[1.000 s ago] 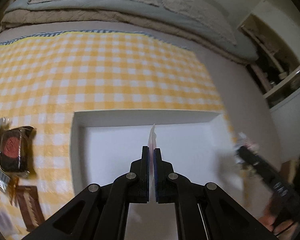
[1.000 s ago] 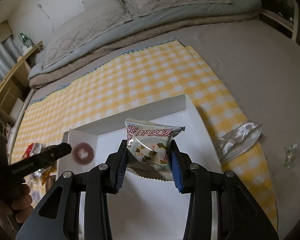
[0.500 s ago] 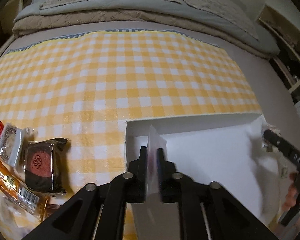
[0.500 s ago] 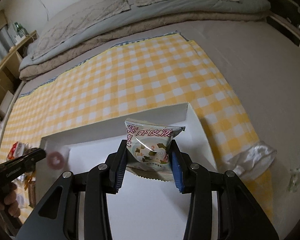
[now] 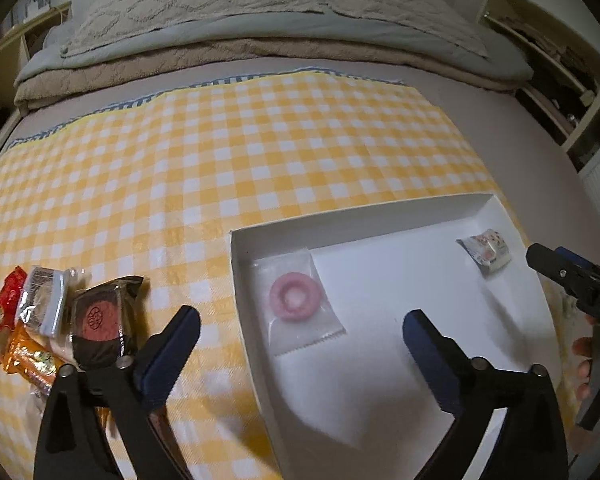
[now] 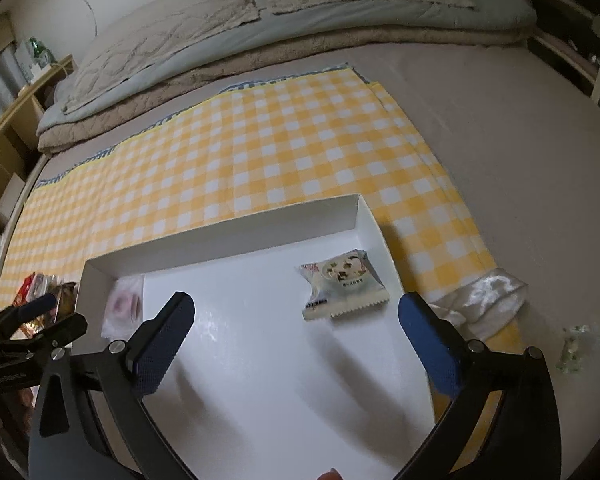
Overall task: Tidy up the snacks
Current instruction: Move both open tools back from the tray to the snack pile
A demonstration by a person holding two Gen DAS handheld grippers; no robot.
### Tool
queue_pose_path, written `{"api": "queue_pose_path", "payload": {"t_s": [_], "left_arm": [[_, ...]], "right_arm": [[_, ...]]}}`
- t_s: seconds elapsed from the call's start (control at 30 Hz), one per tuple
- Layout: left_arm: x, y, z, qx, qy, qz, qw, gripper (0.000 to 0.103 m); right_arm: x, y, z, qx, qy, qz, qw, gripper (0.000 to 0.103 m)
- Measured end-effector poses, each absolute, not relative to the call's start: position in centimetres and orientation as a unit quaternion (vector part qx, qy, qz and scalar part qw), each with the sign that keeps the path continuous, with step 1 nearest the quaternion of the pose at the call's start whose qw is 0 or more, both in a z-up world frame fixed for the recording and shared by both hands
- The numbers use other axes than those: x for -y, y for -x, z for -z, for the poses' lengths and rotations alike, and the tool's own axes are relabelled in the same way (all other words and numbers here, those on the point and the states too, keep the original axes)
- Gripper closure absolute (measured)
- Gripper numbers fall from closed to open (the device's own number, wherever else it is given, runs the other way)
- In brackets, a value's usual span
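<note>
A white shallow box [image 5: 400,210] [image 6: 220,232] lies on a yellow checked cloth [image 5: 220,160]. In its near left corner lies a clear packet with a pink ring [image 5: 296,295] [image 6: 122,306]. Near its right wall lies a pale snack packet [image 6: 342,284] [image 5: 486,249]. My left gripper [image 5: 300,336] is open and empty above the box's left edge. My right gripper [image 6: 296,326] is open and empty above the box, just short of the pale packet. A pile of snack packets [image 5: 60,316] lies left of the box.
Folded bedding [image 5: 260,24] runs along the far side. A crumpled white wrapper [image 6: 484,300] and a small clear object [image 6: 574,350] lie right of the box. Shelves [image 6: 4,148] stand at the left, more shelving [image 5: 552,68] at the right.
Both grippers have opened. The left let go of the pink ring packet and the right let go of the pale packet; both packets now lie in the box. Both grippers pulled back.
</note>
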State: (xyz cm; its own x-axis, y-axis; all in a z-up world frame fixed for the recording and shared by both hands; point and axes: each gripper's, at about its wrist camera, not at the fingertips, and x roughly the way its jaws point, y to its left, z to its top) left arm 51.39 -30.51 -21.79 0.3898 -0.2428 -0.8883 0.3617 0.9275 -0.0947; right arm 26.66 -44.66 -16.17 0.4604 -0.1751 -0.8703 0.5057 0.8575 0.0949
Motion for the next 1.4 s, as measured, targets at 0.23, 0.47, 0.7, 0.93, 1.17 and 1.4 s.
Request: {"api": "queue_pose_path", "payload": {"t_s": [0.23,0.47,0.7,0.93,1.17,1.4], "left_arm": [[29.0,-48.0,19.0,-0.51,-0.05,0.185,0.839,0.0],[27.0,-44.2,14.9,-0.486,-0.044,0.194,0.851,0.0],[24.4,-39.7,10.9,-0.459,-0.036,0.199,0.865,0.0],[20.9,-35.4,6.5,-0.436,-0.031,0.202,0.876,0.0],[16.8,-31.5,3.0,-0.411,-0.021,0.186,0.892,0.0],[12.0,-28.8,0.9,-0.397,-0.018,0.159,0.903,0.0]], "right_arm": [[42.9,-24.8,14.3,-0.471,-0.157,0.208,0.843,0.0],[40.8,-23.0,11.6,-0.451,-0.153,0.208,0.854,0.0],[38.1,-20.9,8.1,-0.425,-0.144,0.203,0.87,0.0],[35.1,-19.2,5.1,-0.401,-0.13,0.195,0.886,0.0],[32.2,-18.7,3.1,-0.384,-0.118,0.173,0.899,0.0],[28.8,-19.5,2.2,-0.376,-0.11,0.145,0.909,0.0]]}}
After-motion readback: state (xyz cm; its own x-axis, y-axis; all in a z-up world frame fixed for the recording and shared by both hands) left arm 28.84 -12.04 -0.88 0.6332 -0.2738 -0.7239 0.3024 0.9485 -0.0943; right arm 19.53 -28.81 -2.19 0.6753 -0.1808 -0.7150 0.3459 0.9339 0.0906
